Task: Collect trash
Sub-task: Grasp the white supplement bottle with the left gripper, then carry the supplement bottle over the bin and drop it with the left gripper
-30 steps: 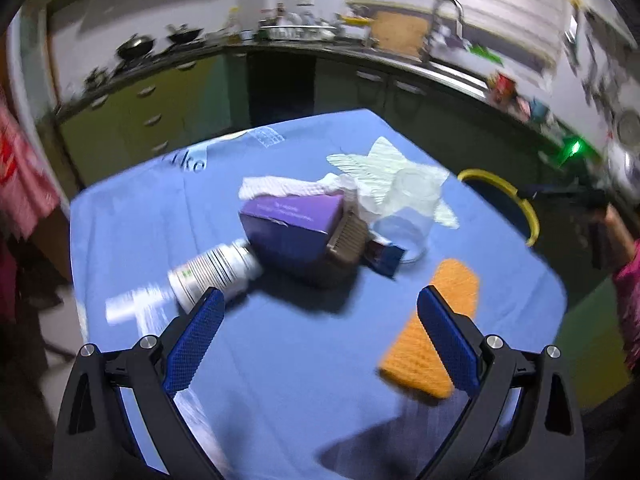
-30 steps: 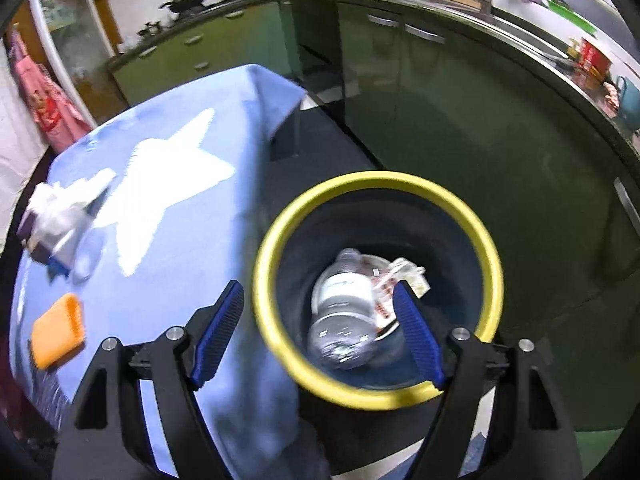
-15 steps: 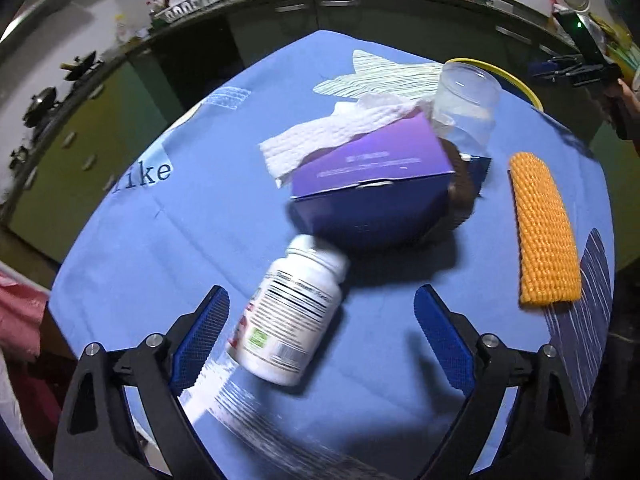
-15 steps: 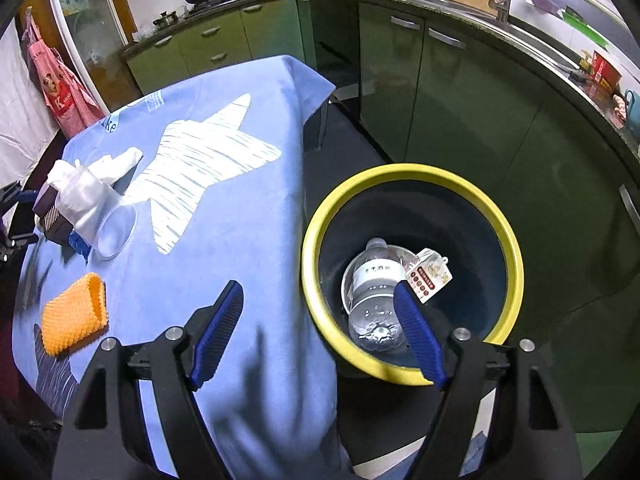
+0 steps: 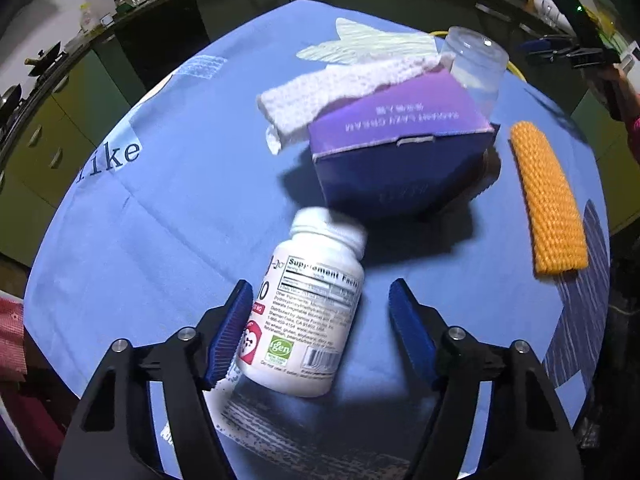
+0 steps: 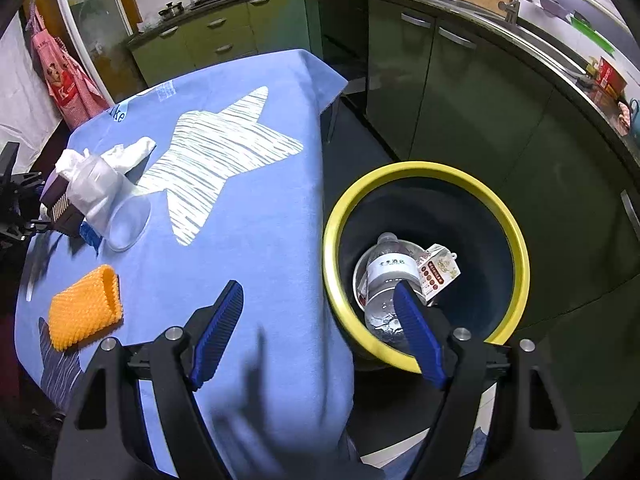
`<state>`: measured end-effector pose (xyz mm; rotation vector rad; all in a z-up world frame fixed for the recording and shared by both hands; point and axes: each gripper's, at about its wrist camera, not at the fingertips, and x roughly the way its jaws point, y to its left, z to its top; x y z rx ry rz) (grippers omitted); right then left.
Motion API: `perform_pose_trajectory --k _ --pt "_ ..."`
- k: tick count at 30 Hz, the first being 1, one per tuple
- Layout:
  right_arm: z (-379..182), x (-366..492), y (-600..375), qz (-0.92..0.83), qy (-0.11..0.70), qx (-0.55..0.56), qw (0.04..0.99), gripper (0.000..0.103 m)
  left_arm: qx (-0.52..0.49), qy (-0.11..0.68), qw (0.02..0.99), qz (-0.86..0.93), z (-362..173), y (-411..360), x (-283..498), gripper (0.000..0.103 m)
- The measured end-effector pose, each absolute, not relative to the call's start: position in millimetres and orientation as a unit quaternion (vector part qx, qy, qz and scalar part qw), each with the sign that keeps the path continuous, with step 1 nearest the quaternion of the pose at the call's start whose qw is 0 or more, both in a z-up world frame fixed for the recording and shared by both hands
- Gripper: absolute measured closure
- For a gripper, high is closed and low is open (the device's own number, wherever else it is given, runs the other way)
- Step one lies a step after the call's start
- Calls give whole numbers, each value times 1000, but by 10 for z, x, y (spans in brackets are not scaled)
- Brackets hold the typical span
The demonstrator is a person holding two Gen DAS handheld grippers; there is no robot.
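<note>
The left claw (image 5: 320,328) is closing around a white supplement bottle (image 5: 310,308) that is lying on the blue-clothed table (image 5: 168,216); the bottle sits between the blue pads, the left one just about touching it, the right one still apart. At twelve o'clock from the bottle a purple box (image 5: 400,152) is resting with a white paper towel (image 5: 340,88) and a clear plastic cup (image 5: 476,64) behind it, and an orange sponge (image 5: 548,200) lies at two o'clock. The right claw (image 6: 320,332) is hanging open and empty over the table edge, beside a yellow-rimmed bin (image 6: 516,240) holding a water bottle (image 6: 390,280) and a small carton (image 6: 438,274).
</note>
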<state>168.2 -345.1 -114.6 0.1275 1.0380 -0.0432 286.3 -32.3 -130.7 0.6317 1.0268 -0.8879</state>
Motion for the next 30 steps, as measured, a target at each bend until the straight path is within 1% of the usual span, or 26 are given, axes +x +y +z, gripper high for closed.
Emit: perform_pose_trajectory --k 2,3,5,6,13,17,22,26,30 --pt "-1148 1672 -3434 -19 495 61 867 30 278 469 733 -406 -1313 -309 2868 43" --pt "-1151 1668 -3430 -19 495 61 867 30 271 471 735 -404 -1319 -296 2877 45" --pt "-1153 1657 -3426 -18 494 64 867 30 260 476 737 -403 -1328 -274 2885 55" --pt "-1152 1651 -3423 -17 493 64 868 30 252 481 738 -401 -1348 -256 2887 56" --pt "-1151 1570 -3412 -9 487 71 871 30 247 478 755 -375 -1344 -207 2714 56" --pt "-1176 1518 -3420 -7 483 75 872 30 249 477 753 -379 -1282 -216 2488 56" --pt "-1177 1421 -3458 -10 475 82 876 30 254 456 755 -396 -1055 -334 2110 56" --pt "-1148 1283 -3574 -33 466 85 880 30 266 435 750 -421 -756 -619 1801 56" --pt "-1125 1081 -3775 -64 455 98 883 30 277 412 742 -451 -485 -1190 1623 56"
